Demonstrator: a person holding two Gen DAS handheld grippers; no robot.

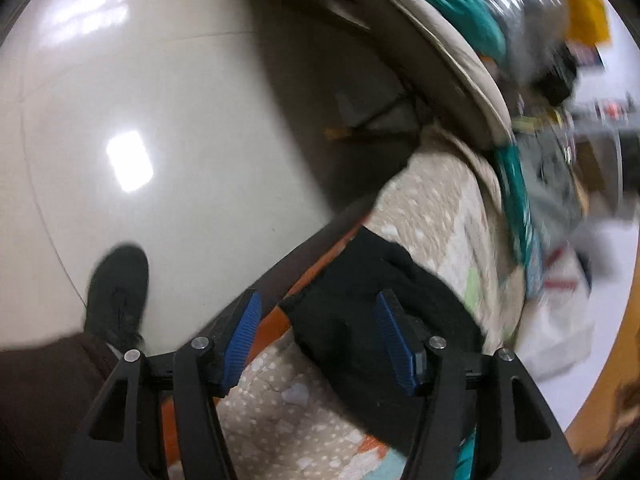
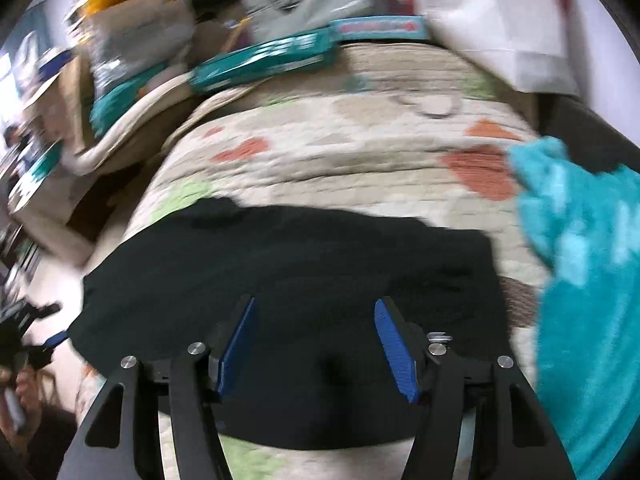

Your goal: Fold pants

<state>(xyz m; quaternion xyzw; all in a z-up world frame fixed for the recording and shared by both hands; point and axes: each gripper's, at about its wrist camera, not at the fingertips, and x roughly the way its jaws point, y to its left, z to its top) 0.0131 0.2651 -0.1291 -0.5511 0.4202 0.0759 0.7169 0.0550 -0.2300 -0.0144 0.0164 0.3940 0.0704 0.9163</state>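
Observation:
The black pants lie spread on a patterned quilt. In the right wrist view my right gripper is open and empty just above the middle of the pants. In the left wrist view my left gripper is open and empty over one end of the pants, which lies near the quilt's edge. The view is blurred by motion.
A teal fleece cloth lies right of the pants. Boxes and clutter crowd the far left; a white bag stands behind. Left of the bed is shiny tiled floor, with a person's black shoe.

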